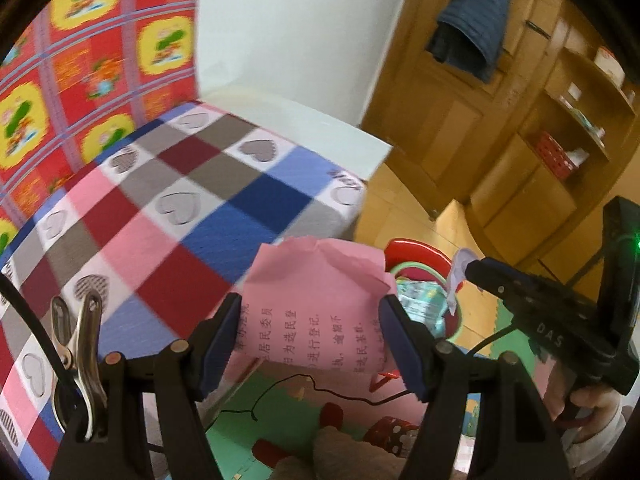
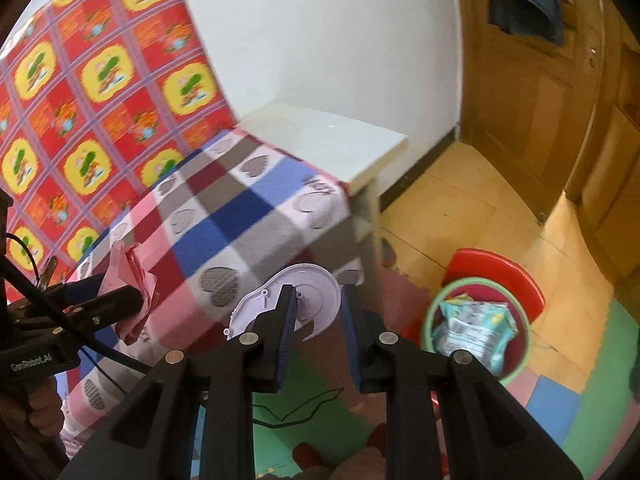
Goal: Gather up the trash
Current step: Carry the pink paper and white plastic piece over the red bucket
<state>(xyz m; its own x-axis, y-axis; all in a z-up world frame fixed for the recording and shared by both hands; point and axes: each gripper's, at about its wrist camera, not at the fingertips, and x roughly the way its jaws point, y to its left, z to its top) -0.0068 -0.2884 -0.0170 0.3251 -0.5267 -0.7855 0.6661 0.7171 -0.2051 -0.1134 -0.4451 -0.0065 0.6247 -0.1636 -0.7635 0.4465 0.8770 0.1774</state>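
Left hand-held gripper (image 1: 312, 336) pinching pink paper (image 1: 316, 304); right hand-held gripper (image 2: 320, 320) pinching white plastic disc (image 2: 308, 300).

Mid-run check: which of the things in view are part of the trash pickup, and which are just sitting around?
Part of the job:
- pink printed paper sheet, in the left gripper
- white round plastic piece, in the right gripper
- green-rimmed round bin with a crumpled teal wrapper inside

Just lying about:
- checked heart-pattern tablecloth
- blue jacket hanging on the wooden door
- metal clip
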